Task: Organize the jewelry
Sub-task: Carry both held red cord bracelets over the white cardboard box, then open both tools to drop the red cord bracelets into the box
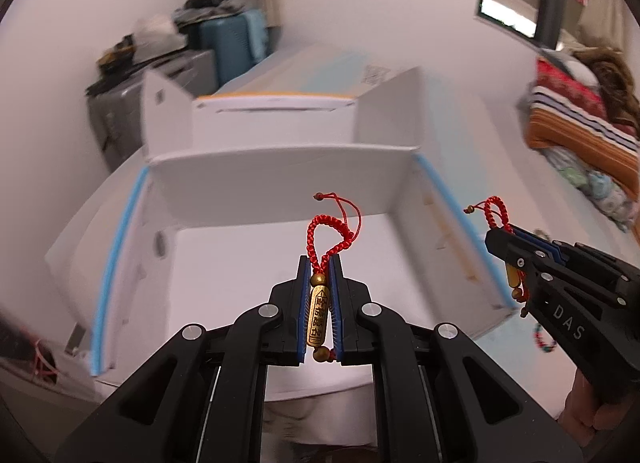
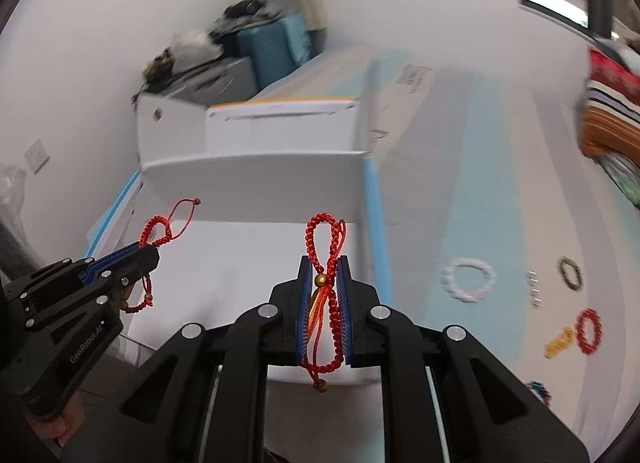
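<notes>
- White cardboard box (image 1: 280, 263) with blue-taped edges stands open by a pale wall (image 1: 360, 3).
- Left tool (image 1: 320, 263) clamps a braided red cord bracelet (image 1: 320, 305) with brass tube, above the box.
- Right tool (image 2: 323, 263) pinches a matching red bracelet (image 2: 334, 303).

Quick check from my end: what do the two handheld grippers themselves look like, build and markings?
Both look alike: the left gripper and right gripper are matte black, with angular link arms joined by round silver pins and flat fingers lined with ribbed blue pads. White lettering runs along each body: "DAS" on the right one, "GenRobot.AI" on the left. No cables or sleeves show.
</notes>
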Demonstrator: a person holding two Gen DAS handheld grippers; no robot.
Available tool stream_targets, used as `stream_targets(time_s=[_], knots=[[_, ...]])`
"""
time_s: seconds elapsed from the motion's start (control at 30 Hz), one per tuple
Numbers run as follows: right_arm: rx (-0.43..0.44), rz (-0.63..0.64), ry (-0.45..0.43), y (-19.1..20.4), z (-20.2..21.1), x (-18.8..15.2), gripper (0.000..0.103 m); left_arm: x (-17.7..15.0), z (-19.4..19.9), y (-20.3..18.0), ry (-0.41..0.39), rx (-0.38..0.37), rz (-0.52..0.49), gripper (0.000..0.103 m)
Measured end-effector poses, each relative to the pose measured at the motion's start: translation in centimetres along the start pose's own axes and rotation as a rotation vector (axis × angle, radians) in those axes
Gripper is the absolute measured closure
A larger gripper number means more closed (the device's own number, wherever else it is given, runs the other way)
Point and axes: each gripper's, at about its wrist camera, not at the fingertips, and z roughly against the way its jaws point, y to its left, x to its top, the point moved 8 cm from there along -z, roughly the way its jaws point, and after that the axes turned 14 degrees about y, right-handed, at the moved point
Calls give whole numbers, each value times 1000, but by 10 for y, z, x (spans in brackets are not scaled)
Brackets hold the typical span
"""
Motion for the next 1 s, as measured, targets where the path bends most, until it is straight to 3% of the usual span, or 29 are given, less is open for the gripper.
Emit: stream_targets(time_s=[0.17,0.53,0.9,1.0], knots=[[18,18,101,33,-39,8,91,-5,-18,32,53,38,40,94],[-4,-6,273,39,-105,0,91,-17,-64,63,185,47,93,94],[-17,-4,305,42,-120,-4,90,-19,-80,70,219,44,104,94],[-18,1,296,44,-118,-4,88,-19,-78,70,210,47,103,90]])
